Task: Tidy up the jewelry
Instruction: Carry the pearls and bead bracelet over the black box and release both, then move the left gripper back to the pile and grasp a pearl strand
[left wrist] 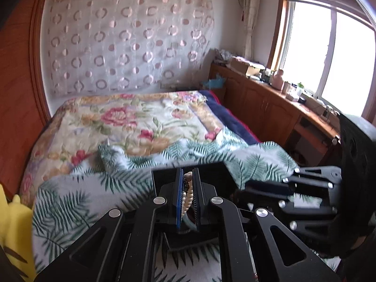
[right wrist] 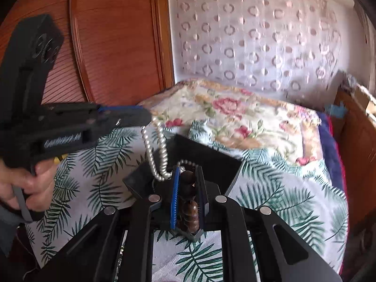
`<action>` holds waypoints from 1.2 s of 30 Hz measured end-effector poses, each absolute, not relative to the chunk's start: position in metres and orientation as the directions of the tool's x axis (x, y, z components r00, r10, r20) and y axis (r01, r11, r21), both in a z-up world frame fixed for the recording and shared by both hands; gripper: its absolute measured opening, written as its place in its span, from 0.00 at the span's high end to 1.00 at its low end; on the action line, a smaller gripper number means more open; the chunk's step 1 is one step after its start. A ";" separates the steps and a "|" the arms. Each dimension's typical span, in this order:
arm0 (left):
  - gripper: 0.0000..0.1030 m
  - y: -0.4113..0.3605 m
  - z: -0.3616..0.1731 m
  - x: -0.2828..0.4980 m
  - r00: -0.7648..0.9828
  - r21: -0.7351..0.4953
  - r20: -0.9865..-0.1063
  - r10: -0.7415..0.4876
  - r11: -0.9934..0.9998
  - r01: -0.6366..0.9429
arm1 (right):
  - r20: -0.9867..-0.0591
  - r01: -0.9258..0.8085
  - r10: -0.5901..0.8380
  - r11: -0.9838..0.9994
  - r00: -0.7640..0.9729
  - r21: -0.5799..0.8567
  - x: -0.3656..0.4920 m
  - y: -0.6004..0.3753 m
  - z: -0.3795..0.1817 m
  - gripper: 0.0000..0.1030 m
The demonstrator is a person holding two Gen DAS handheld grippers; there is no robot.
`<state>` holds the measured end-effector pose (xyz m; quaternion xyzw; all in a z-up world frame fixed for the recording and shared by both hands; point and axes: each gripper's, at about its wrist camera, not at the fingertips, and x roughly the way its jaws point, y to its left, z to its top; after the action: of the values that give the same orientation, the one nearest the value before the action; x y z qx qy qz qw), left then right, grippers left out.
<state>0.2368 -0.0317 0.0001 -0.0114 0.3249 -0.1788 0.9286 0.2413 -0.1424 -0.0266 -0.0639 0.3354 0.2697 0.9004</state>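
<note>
- While both grippers hang over the bed, the left gripper pinches a pearl necklace between its fingers.
- Right gripper is clamped on a string of brown wooden beads.
- Necklace droops from the left fingertips to the right gripper, above a black box.

Both wrist views look along own fingers, low over bed (near), facing curtain; shared: bed, curtain.
</note>
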 end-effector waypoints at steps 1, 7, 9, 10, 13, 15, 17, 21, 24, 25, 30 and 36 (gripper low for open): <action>0.93 -0.031 -0.003 0.236 0.723 -0.136 -0.604 -0.337 0.937 0.323 | -0.643 -0.527 0.447 0.846 0.622 0.078 0.242 -0.143 -0.032 0.85; 0.80 -0.023 -0.019 0.216 0.730 -0.131 -0.600 -0.326 0.941 0.313 | -0.652 -0.528 0.456 0.843 0.606 0.098 0.240 -0.140 -0.044 0.85; 0.66 -0.020 -0.021 0.207 0.735 -0.133 -0.594 -0.327 0.941 0.312 | -0.649 -0.528 0.456 0.844 0.609 0.098 0.238 -0.139 -0.045 0.85; 0.65 -0.020 -0.020 0.204 0.737 -0.132 -0.592 -0.328 0.941 0.313 | -0.648 -0.527 0.458 0.844 0.608 0.101 0.238 -0.139 -0.044 0.85; 0.55 -0.018 -0.020 0.192 0.744 -0.119 -0.587 -0.320 0.943 0.312 | -0.640 -0.532 0.471 0.839 0.608 0.112 0.232 -0.140 -0.042 0.85; 0.45 -0.016 -0.021 0.183 0.748 -0.121 -0.579 -0.323 0.942 0.313 | -0.636 -0.537 0.477 0.836 0.607 0.114 0.229 -0.142 -0.041 0.77; 0.42 -0.014 -0.025 0.172 0.749 -0.123 -0.578 -0.322 0.943 0.310 | -0.622 -0.540 0.487 0.833 0.614 0.119 0.222 -0.145 -0.037 0.69; 0.31 -0.012 -0.032 0.158 0.746 -0.126 -0.585 -0.320 0.944 0.306 | -0.599 -0.546 0.505 0.828 0.622 0.130 0.215 -0.150 -0.027 0.69; 0.29 -0.011 -0.038 0.145 0.747 -0.106 -0.590 -0.308 0.946 0.306 | -0.594 -0.540 0.505 0.830 0.627 0.136 0.208 -0.157 -0.023 0.68; 0.29 -0.011 -0.041 0.139 0.745 -0.097 -0.595 -0.303 0.946 0.308 | -0.594 -0.537 0.502 0.833 0.628 0.137 0.206 -0.160 -0.022 0.68; 0.29 -0.003 -0.049 0.119 0.729 -0.105 -0.613 -0.306 0.946 0.308 | -0.601 -0.523 0.492 0.841 0.630 0.140 0.178 -0.173 -0.027 0.68; 0.29 0.002 -0.061 0.104 0.703 -0.113 -0.643 -0.304 0.945 0.306 | -0.632 -0.514 0.482 0.844 0.607 0.150 0.143 -0.183 -0.050 0.68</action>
<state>0.1042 0.0016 -0.0615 0.0011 0.3481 -0.1653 0.9228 0.1426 -0.1832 -0.0505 -0.0233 0.3456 0.2780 0.8960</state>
